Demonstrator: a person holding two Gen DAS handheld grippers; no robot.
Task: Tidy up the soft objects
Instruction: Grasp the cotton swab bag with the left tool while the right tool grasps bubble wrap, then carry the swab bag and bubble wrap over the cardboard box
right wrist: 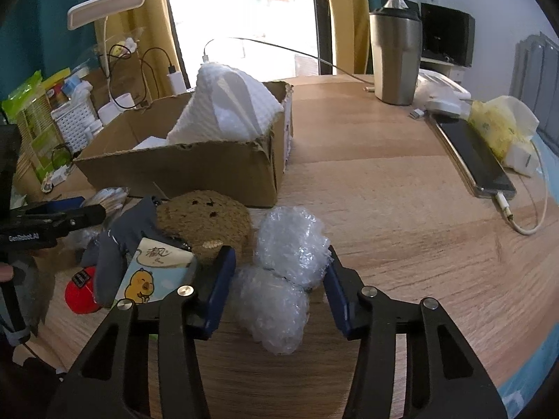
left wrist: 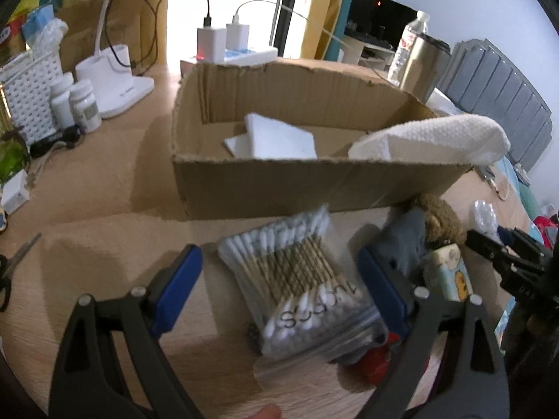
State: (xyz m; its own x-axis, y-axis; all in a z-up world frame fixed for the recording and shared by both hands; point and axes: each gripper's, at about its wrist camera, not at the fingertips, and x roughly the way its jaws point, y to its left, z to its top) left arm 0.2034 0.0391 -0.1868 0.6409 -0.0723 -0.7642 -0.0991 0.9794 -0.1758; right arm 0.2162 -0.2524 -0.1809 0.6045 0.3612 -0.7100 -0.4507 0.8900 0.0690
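Cardboard is the goal: an open-topped box [left wrist: 279, 181] stands at 12 o'clock from both pairs of tongs, already holding a folded white cloth [right wrist: 230, 104] and flat white pads [left wrist: 276, 136]. The work looks to be mid-way, in a pick-up step with several soft things left on the desk [right wrist: 384, 188].

Left tongs [left wrist: 279, 286] are spread wide on either side of a clear bag of cotton swabs [left wrist: 297, 286], apparently not yet touching it. Right tongs [right wrist: 279, 286] are likewise released, straddling crumpled bubble wrap [right wrist: 279, 269], whose two lumps sit between the blue pads [right wrist: 220, 289]. Next, I judge, each pair must squeeze gently; both things are light and slippery and could slide out.

At 10 o'clock from the right tongs lie a brown knitted piece [right wrist: 206, 216], a grey sock [right wrist: 115, 244], a tissue pack with a yellow duck [right wrist: 153, 272] and a red object [right wrist: 78, 289], crowded together, so the two tongs work close by each other. The box's near wall must be cleared by lifting. Toward 2 o'clock the desk is open up to a phone on its cable [right wrist: 475, 160]; scissors [left wrist: 14, 265] lie at 9 o'clock from the left tongs.
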